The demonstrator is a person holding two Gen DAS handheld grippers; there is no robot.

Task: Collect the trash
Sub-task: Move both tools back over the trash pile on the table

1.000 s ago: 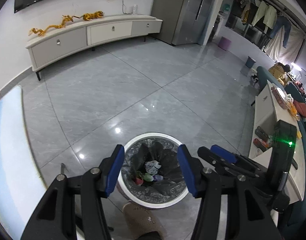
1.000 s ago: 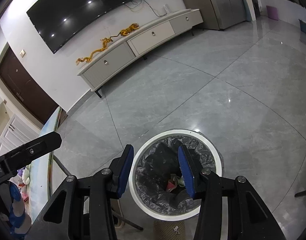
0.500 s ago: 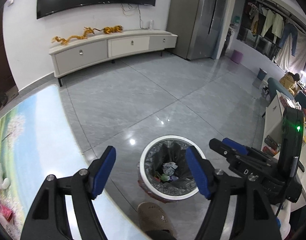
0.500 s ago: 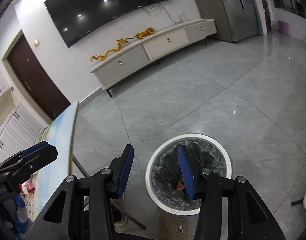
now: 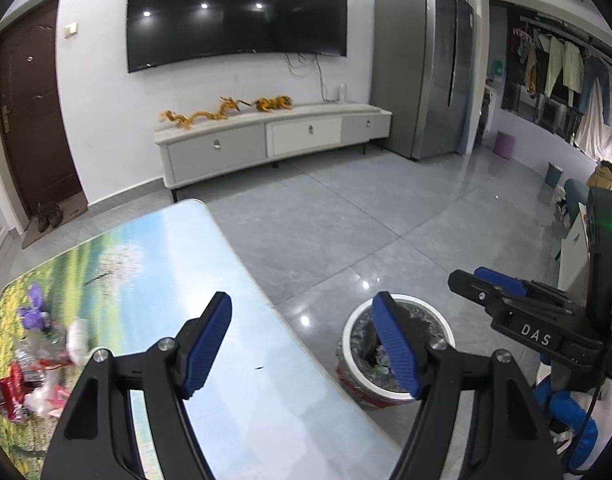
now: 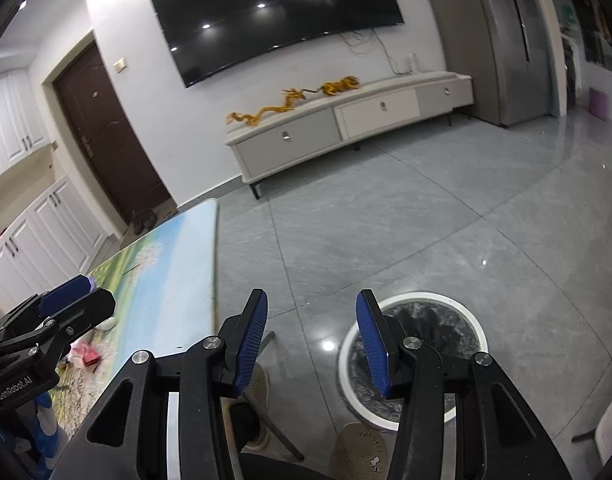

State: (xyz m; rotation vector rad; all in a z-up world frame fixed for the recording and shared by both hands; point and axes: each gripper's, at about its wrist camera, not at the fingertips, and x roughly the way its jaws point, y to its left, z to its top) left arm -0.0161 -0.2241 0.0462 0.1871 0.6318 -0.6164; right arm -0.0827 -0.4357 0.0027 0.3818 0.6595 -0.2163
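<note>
Two grippers up, both empty. Left gripper (image 5: pixel 301 344) spread wide over the near edge of the table (image 5: pixel 233 280); right gripper (image 6: pixel 312 344) parted more narrowly, above floor between table and bin.

Near right: white-rimmed trash bin (image 5: pixel 354 328), black liner, scraps inside, standing on the floor just beside the table edge.

Near left, on the table: trash pile (image 5: pixel 29 376) of red wrappers, crumpled white paper and clear plastic, with something purple just behind it. Blurred; separate pieces hard to tell apart.

Far: TV stand (image 5: pixel 273 140) against the wall, well apart.

Risks, judged: pile is loose and mixed, so a wide grab may close on one piece and knock the others along the smooth tabletop or off the edge. Thin wrappers could slip from the pads during the carry across the gap to the bin.
</note>
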